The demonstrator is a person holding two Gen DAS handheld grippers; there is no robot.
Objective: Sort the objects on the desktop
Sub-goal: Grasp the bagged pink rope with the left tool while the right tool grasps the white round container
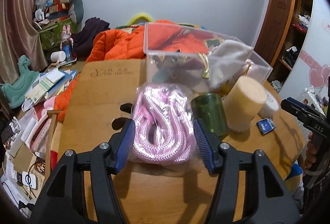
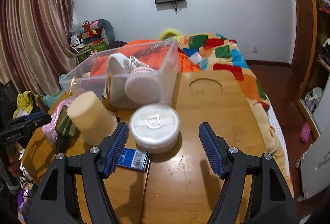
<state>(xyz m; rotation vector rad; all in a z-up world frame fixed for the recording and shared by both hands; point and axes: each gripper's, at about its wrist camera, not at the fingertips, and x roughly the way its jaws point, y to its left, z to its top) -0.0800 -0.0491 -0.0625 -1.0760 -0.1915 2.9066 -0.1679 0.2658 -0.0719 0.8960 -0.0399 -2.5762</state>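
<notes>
A pink braided cord in a clear bag (image 1: 163, 123) lies on the wooden table (image 1: 99, 92). My left gripper (image 1: 164, 141) is open with a blue pad on each side of the bag; whether the pads touch it I cannot tell. Behind the bag stands a clear plastic bin (image 1: 198, 63) holding white cloth and small items. My right gripper (image 2: 163, 147) is open and empty, just in front of a round white container (image 2: 155, 125). A small blue card (image 2: 134, 160) lies by its left pad. A cream cylinder (image 2: 90, 116) and a green jar (image 1: 210, 114) stand beside the bin.
The bin also shows in the right wrist view (image 2: 127, 71). A round recess (image 2: 206, 85) is cut in the table's far right part. Behind the table lie an orange jacket (image 1: 121, 42) and a colourful blanket (image 2: 222, 52). Papers and clutter (image 1: 41, 87) fill the floor at left.
</notes>
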